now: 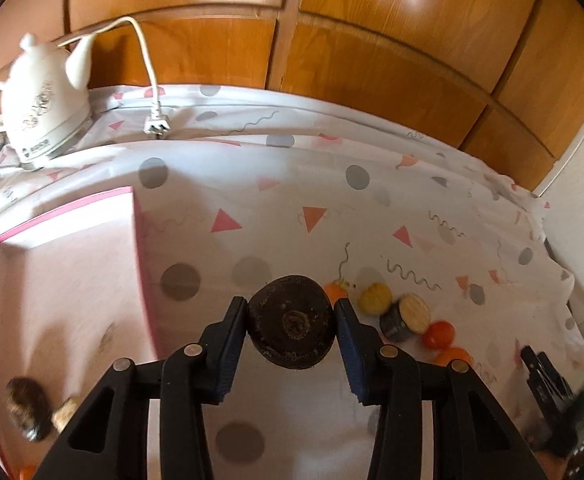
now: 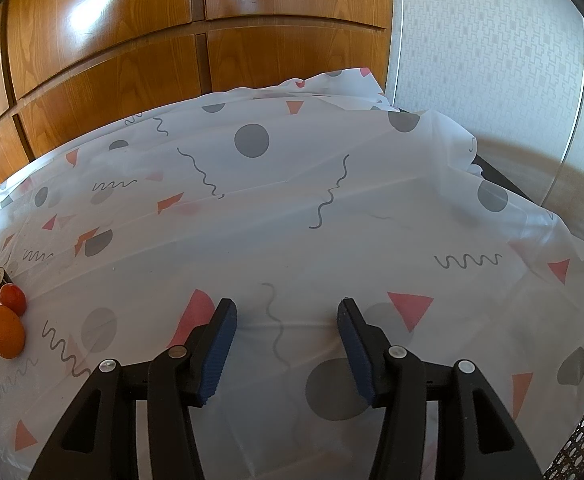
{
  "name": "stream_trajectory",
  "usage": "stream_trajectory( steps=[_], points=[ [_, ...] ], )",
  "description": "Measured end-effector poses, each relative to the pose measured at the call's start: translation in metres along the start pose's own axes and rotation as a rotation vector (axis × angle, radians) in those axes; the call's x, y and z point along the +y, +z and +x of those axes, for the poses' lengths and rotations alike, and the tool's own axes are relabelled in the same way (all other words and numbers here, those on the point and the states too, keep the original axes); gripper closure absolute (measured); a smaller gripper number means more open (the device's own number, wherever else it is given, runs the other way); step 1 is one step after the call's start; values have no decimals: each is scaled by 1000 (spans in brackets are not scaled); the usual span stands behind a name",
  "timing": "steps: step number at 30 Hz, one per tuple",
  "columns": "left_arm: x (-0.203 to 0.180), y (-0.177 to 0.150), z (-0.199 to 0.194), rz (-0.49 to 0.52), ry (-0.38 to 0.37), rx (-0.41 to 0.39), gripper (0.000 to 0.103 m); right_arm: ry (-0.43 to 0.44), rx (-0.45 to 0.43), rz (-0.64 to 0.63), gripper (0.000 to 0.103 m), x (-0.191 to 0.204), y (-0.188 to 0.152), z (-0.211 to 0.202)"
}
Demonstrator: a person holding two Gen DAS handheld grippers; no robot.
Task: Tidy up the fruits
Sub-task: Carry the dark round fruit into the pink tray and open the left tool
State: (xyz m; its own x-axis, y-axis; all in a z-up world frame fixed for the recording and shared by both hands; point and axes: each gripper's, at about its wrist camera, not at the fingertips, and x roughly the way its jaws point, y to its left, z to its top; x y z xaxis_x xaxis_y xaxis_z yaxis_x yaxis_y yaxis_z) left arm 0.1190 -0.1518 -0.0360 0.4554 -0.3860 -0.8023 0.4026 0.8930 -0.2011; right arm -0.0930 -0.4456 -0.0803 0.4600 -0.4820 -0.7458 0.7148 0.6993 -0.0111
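- The left tongs (image 1: pixel 292 316) grip a dark brown, round, flattened fruit (image 1: pixel 290 322) between their blue pads, one pad pressed to each side. It has a rough skin and a small stem scar facing the camera, and it is held above the tablecloth (image 1: pixel 292 184).
- The right tongs (image 2: pixel 287 320) are wide open and hold nothing, hovering over the patterned cloth.
- Loose pieces lie on the cloth just right of the held fruit: a yellow fruit (image 1: pixel 375 298), a dark cut piece with a pale face (image 1: pixel 406 317), a red-orange fruit (image 1: pixel 438 335) and an orange fruit (image 1: pixel 454 356).
- A pink tray (image 1: pixel 71 280) sits to the left, near the held fruit. In its near corner lie a dark oval fruit (image 1: pixel 27 408) and a small tan piece (image 1: pixel 65 418).
- A white kettle (image 1: pixel 39 100) stands at the back left. It bears dark lettering near its base, too blurred to read. Its cord ends in a plug (image 1: pixel 156 126) lying on the cloth.
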Motion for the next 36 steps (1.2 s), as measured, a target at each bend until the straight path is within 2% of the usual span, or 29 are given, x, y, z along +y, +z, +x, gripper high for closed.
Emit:
stream_trajectory(
  steps=[8,20,36],
  points=[
    [17,-26,-42,-11,-5,-39,58,-4,1,-4,49,1,0,1],
    [56,-59,-82,-100,18,-82,58,-11,-1,-11,49,3,0,0],
    [100,-96,-108,-211,44,-102,58,-29,0,-23,49,6,-1,-1]
  ],
)
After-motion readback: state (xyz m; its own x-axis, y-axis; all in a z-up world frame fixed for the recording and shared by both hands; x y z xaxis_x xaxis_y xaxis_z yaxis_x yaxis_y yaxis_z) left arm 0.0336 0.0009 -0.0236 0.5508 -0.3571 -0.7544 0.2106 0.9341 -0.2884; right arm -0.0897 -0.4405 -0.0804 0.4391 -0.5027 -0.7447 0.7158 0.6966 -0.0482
